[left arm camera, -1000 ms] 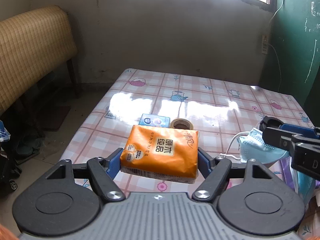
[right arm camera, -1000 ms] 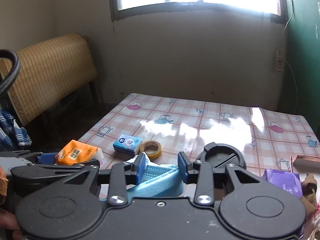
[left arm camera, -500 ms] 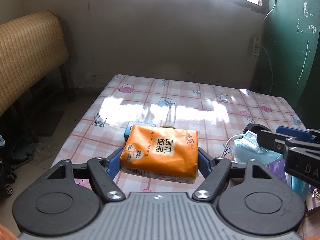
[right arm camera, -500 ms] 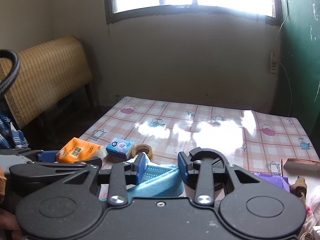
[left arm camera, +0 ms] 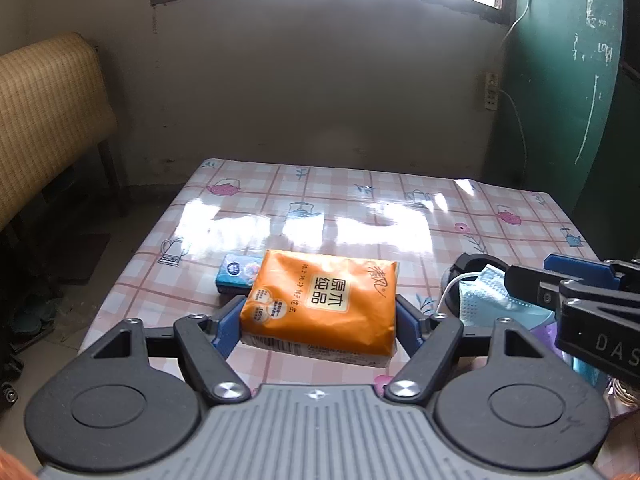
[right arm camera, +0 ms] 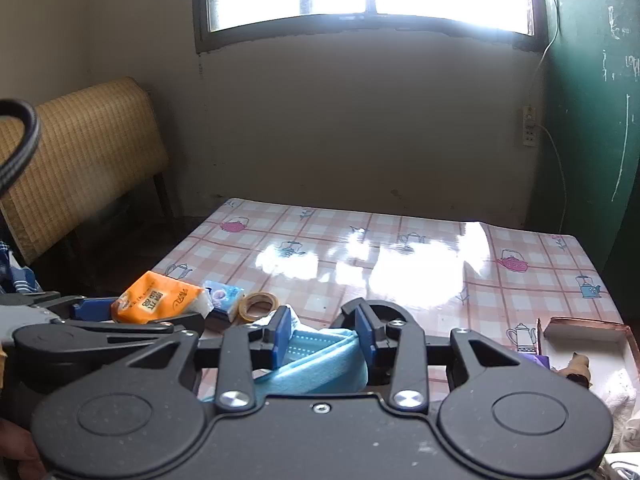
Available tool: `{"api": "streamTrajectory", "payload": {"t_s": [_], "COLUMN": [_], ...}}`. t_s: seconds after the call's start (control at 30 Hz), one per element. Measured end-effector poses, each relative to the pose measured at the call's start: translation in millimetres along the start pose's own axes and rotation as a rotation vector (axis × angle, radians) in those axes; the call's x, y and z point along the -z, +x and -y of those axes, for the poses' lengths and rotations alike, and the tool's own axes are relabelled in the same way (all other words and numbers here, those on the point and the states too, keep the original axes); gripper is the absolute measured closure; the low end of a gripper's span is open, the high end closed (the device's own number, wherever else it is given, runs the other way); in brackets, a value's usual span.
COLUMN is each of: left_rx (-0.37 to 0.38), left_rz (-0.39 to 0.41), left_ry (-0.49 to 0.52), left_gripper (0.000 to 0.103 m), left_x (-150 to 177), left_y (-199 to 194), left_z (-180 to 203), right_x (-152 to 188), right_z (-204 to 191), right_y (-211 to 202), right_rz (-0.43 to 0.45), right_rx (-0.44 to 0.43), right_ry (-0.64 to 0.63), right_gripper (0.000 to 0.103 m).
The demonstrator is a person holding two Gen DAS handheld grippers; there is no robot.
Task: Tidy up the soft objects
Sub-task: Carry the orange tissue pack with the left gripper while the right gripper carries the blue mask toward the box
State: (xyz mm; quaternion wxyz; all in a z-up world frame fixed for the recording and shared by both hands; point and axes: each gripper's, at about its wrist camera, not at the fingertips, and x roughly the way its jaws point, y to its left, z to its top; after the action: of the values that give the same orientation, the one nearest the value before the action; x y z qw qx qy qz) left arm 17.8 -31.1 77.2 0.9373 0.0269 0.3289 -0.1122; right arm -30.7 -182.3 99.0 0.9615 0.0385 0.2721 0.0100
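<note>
We note left gripper (left arm camera: 319,322) clamped on orange tissue pack (left arm camera: 320,304), held above table (left arm camera: 360,216). Right gripper (right arm camera: 322,338) clamped on blue face mask (right arm camera: 320,364). We judge risk: limp mask sliding free; its loop (left arm camera: 452,292) snagging on tape roll (right arm camera: 259,305).
</note>
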Motion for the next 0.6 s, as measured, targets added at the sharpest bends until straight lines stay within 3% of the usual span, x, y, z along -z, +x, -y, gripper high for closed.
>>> {"api": "streamTrajectory", "payload": {"t_s": [0.6], "left_rx": [0.046], "left_rz": [-0.008], "left_ry": [0.035], "left_gripper": [0.026], "left_x": [-2.8], "left_y": [5.7], "left_z": [25.4], "right_x": [1.5], "right_z": [28.1], "right_y": [-6.6], "right_rz": [0.0], "right_rx": [0.05], "right_ry": [0.031], "right_gripper": [0.059]}}
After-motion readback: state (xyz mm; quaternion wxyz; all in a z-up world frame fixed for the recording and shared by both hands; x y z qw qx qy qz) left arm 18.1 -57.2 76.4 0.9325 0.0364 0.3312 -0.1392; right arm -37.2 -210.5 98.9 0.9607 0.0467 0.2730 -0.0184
